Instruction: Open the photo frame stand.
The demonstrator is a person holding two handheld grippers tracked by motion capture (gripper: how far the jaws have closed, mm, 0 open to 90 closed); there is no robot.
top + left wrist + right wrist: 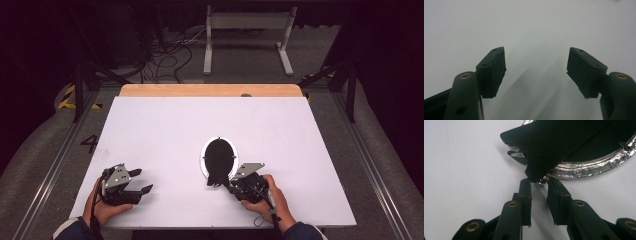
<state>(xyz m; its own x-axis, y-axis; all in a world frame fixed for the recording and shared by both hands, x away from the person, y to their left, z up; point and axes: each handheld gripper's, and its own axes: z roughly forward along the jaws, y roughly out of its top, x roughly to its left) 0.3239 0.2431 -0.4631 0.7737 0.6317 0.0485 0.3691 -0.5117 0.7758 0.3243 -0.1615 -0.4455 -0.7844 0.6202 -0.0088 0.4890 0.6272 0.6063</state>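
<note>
Nearest me, the left gripper (143,181) sits low over the bare white table (150,130), fingers (494,71) spread wide with nothing between them. The right gripper (538,182) has its fingers nearly closed at the tip of a black cloth (564,142), at a small shiny bit; can't tell if they're actually pinching it. The cloth lies draped over a silver oval plate (594,168) mid-table. Seems like the pull-off hasn't happened yet.
</note>
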